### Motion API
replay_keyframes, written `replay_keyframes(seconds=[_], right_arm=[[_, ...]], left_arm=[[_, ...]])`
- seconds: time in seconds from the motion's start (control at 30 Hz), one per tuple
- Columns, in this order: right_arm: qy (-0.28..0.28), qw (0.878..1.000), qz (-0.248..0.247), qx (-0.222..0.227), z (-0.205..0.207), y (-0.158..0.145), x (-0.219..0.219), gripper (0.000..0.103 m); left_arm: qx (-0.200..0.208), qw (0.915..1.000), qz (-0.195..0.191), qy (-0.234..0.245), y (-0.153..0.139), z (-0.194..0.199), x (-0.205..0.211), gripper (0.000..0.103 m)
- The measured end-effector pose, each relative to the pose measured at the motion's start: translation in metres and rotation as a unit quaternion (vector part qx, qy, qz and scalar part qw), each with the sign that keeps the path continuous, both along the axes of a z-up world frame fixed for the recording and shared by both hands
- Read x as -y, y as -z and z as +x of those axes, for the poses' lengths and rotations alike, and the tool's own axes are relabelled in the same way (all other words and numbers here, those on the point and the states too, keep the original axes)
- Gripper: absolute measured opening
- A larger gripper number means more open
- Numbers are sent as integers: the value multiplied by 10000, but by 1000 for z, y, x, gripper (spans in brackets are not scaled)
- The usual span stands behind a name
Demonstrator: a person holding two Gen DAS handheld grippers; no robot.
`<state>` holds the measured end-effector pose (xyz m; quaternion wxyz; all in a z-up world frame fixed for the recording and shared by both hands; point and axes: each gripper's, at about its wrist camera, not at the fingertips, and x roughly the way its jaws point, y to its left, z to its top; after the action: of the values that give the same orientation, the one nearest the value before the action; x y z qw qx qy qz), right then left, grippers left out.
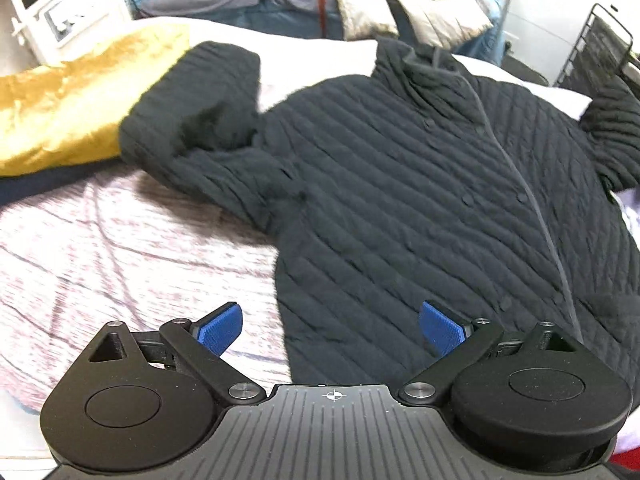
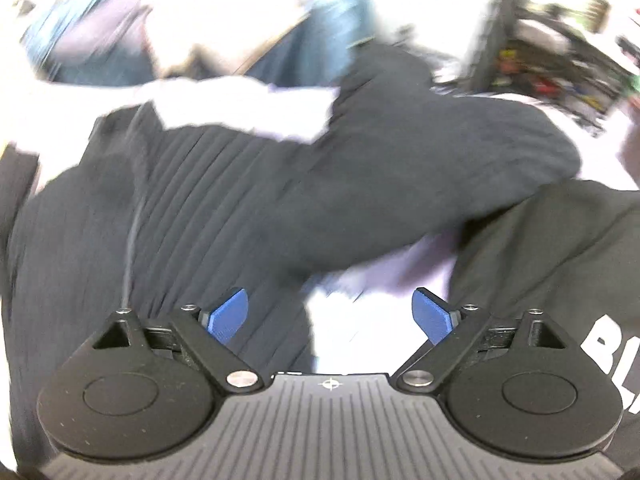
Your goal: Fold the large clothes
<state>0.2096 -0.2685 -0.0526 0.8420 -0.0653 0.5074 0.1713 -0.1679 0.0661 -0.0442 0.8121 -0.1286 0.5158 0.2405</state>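
The jacket (image 1: 420,184) lies front-up on the bed (image 1: 132,248), spread flat so I can fold it. Its long axis runs 6 to 12 o'clock, collar at 12, hem toward me, one sleeve (image 1: 208,120) bent out at 10. My left gripper (image 1: 330,328) and right gripper (image 2: 330,316) are both spread wide, grasping nothing, poised over the hem's two sides.

A bed (image 1: 120,240) in pale bedding is lying beneath a yellow pillow (image 1: 72,112); a black wire rack (image 1: 592,48) is standing beside a white wall (image 1: 540,12).
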Motion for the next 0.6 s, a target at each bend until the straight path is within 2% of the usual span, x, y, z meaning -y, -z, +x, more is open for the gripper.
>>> replay_keyframes(seconds=[0.1,0.2,0.3,0.37,0.43,0.47,0.57,0.6], right_arm=[[744,9961,474,11,32,0,34,94],[1491,9834,977,-336,58,22,60,93],[2153,9597,1696,-628,76,53,82,91],[2619,9386,2163,-605,83,72,97,91],[3110,9101,2654,-677,88,92,113,91],[3235,8999,2840,-694,91,100,118,91],[3400,8860,3101,-560,96,116,124,91],[3463,8807,3192,-500,96,117,126,88]], left_arm=[[-101,9999,40,-91,2,6,-3,103],[-62,9999,25,-93,-1,8,1,103],[-107,9999,35,-36,0,14,8,103],[-131,9999,31,20,0,18,14,103],[-154,9999,0,62,1,21,21,103],[-192,9998,-44,83,3,24,24,103],[-246,9992,-193,257,7,31,36,103],[-248,9988,-207,362,8,34,41,103]])
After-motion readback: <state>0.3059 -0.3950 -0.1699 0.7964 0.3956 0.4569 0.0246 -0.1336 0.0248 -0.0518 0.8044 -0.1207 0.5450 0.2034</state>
